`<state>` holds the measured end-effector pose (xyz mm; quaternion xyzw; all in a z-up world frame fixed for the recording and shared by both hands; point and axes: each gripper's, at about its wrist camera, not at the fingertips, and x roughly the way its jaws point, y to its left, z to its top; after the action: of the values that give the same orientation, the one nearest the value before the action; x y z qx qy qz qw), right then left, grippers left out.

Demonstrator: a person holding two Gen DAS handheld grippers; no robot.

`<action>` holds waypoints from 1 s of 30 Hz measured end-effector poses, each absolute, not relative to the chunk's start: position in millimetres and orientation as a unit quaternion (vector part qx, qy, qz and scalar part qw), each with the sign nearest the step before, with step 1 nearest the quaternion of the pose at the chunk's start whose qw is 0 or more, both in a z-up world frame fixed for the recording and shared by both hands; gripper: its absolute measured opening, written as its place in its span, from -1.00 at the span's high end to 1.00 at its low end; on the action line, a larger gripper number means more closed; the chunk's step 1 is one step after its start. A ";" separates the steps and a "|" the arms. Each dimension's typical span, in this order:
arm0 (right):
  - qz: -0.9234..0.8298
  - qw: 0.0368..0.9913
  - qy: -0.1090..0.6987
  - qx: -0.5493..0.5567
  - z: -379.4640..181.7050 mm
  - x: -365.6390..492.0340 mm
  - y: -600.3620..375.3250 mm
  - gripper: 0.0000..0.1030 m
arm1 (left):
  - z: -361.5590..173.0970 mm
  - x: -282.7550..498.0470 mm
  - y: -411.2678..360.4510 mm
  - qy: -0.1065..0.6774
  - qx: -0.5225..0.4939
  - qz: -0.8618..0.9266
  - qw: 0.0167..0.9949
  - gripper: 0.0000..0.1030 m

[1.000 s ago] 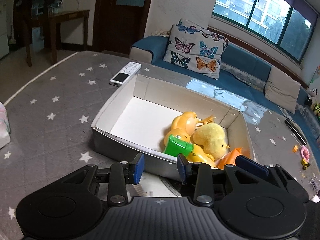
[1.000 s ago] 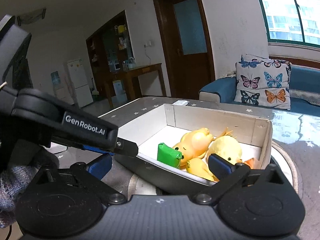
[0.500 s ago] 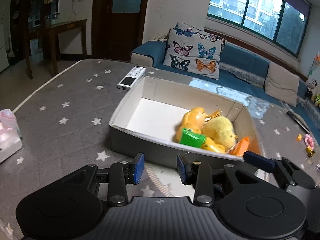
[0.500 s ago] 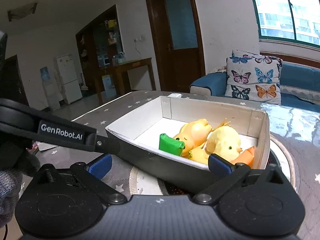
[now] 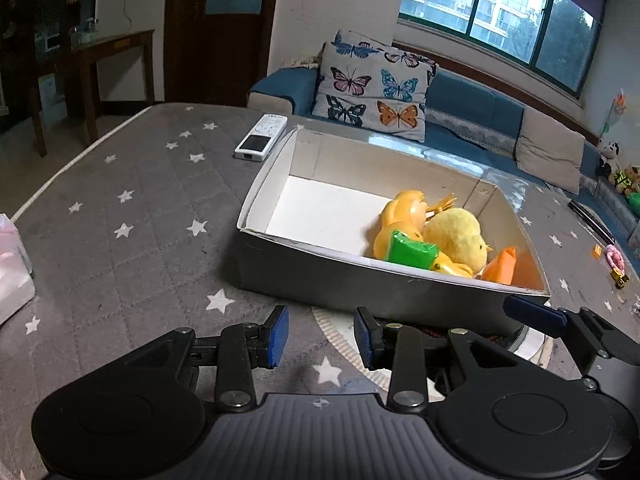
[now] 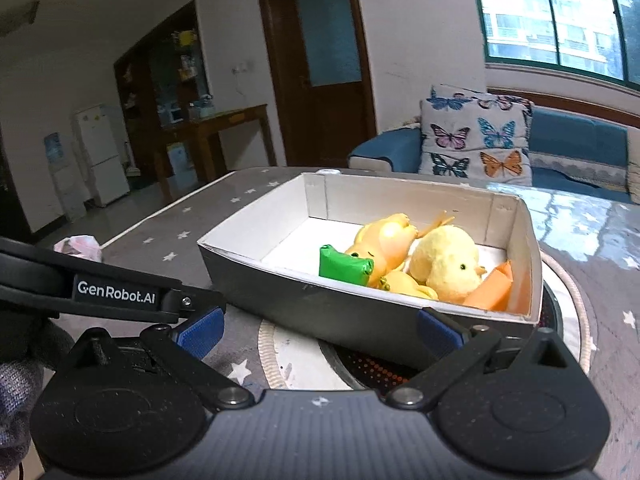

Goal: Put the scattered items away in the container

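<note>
While short of the grey-sided white-lined cardboard box (image 5: 384,284) on the star-patterned grey surface (image 5: 132,208), left tool (image 5: 320,336) parted slightly and empty, right tool (image 6: 320,330) spread wide and empty. Inside the box, bunched at its right end: glossy orange plastic duck (image 6: 386,240), fluffy yellow plush chick (image 6: 446,260), green packet (image 6: 344,270), orange wedge (image 6: 490,290). Beyond the far-left corner, white remote control (image 5: 261,142).

Left gripper (image 5: 321,337): matte black body, ribbed centre panel with a small crosshair mark, two round discs at the sides, silver pivot screws on the linkage arms, blue ribbed pads (image 5: 277,335). Right gripper (image 6: 318,327): same black build, speckled finish, blue pads (image 6: 200,330). White "GenRobot.AI" lettering on a black finger seen side-on. Grey knitted sleeve (image 6: 14,396) at left edge.
</note>
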<state>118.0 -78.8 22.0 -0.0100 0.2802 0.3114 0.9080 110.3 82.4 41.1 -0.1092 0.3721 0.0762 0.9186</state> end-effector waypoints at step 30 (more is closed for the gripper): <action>0.251 0.911 0.326 0.005 2.5 122.8 -77.0 -1.00 | 27.5 115.6 80.6 0.390 -0.057 0.066 0.917 0.27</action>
<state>122.8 -77.0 2.5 0.0047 0.3260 0.2510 0.9114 115.6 80.6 27.5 -0.0567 0.3903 0.0660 0.9166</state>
